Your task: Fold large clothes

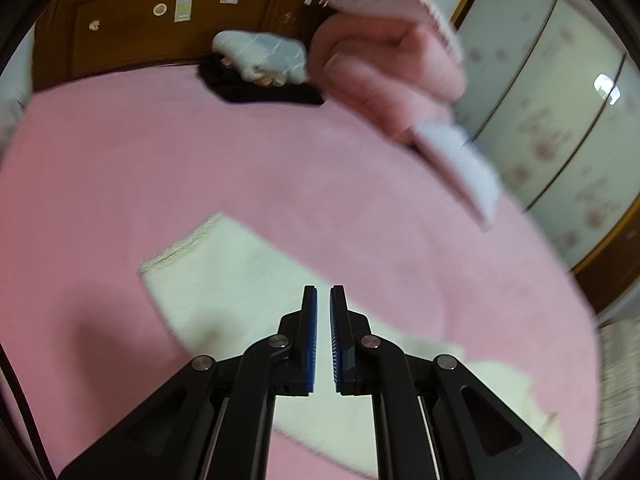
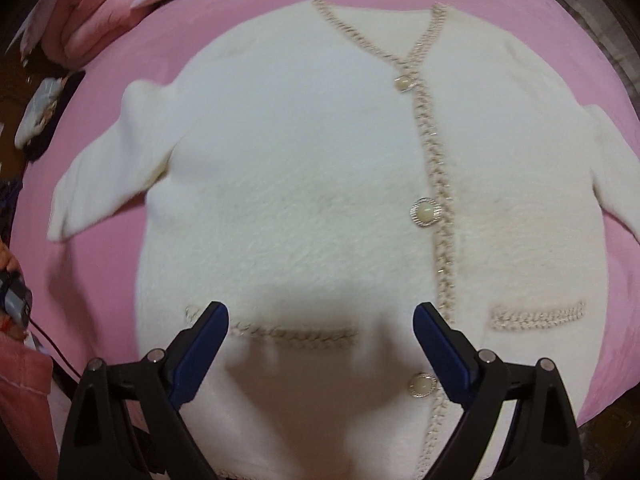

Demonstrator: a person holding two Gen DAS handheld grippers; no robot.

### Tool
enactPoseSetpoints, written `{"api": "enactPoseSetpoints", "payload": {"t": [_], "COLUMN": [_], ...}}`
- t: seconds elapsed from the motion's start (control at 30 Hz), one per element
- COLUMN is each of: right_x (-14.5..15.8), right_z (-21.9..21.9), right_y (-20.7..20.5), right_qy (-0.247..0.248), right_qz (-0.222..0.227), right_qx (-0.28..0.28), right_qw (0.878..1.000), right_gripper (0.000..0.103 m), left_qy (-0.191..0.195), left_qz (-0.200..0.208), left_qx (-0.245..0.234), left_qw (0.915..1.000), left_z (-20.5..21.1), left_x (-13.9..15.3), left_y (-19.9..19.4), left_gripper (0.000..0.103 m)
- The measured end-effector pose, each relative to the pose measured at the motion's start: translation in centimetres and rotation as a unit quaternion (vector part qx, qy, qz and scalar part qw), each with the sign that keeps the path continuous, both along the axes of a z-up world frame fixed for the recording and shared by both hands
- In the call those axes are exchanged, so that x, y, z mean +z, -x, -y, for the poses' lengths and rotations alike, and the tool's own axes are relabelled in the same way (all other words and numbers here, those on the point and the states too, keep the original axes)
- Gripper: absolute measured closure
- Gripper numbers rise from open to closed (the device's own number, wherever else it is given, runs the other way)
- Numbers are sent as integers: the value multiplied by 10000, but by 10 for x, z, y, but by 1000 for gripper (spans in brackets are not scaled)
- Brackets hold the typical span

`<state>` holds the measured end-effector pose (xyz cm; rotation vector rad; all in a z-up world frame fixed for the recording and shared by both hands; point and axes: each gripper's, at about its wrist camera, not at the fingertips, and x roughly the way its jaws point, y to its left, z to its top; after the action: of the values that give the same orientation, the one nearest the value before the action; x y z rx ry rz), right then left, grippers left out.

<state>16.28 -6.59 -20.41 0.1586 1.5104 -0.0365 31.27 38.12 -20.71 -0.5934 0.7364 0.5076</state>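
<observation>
A white fluffy cardigan [image 2: 304, 184] with beige braided trim and pearl buttons lies flat, front up, on the pink bed sheet [image 2: 256, 8]. Its left sleeve [image 2: 104, 184] is spread out to the side. My right gripper [image 2: 322, 308] hangs open above the lower front, between the two pocket trims, with nothing between its fingers. In the blurred left wrist view, a white part of the cardigan [image 1: 224, 280] with a braided edge lies on the sheet below my left gripper [image 1: 323, 289]. That gripper is shut, its blue pads almost touching, with no cloth between them.
A brown wooden headboard [image 1: 132, 40] stands at the far end, with a pile of dark and pale clothes [image 1: 256, 76] in front of it. A pink pillow or blanket [image 1: 380, 68] lies at the right, by pale wardrobe doors [image 1: 552, 120]. Pink pillows [image 2: 100, 12] show at upper left.
</observation>
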Motion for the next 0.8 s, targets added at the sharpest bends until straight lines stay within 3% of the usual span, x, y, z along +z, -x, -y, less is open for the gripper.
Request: {"api": "enactPoseSetpoints", "payload": {"t": [0.03,0.1,0.13,0.23,0.3,0.37,0.5,0.57,0.6,0.63,0.8], "right_x": [1,4,-4,-10,-17,-25,-39,-44,-45,-46,-47], "right_z": [3,7,13,22,19,12,-10,-20,-24,-28,-41], "right_y": [1,3,-1,-3,-3,-4,-10,-14,-16,-19,-34], "right_qy": [17,86,115,150,152,142,86,73,66,43,-32], "right_qz": [16,38,60,67,-33,-118,-182,-166,-156,-145,14], "right_qx": [-29,-19,-13,-14,-9,8,126,215,247,270,255], "right_qw": [10000,10000,9999,9999,9999,9998,9997,9996,9996,9995,9997], "right_gripper": [9,9,9,9,9,9,9,9,9,9,9], "left_qy": [66,365,536,720,710,732,1089,994,898,764,956], "left_qz": [-179,-427,-514,-793,-804,-872,-913,-708,-646,-725,-205], "left_qx": [64,259,411,1014,1264,1460,1299,1271,1250,1245,1017], "left_qw": [9998,9981,9964,9891,9862,9827,9813,9844,9860,9866,9900], "left_z": [-1,-7,-14,-40,-45,-61,-90,-104,-101,-100,-103], "left_x": [-6,-18,-25,-46,-58,-75,-112,-123,-122,-123,-112], "left_y": [-3,28,32,42,53,55,47,45,49,51,59], "left_gripper": [89,85,77,30,24,24,25,45,79,93,94]}}
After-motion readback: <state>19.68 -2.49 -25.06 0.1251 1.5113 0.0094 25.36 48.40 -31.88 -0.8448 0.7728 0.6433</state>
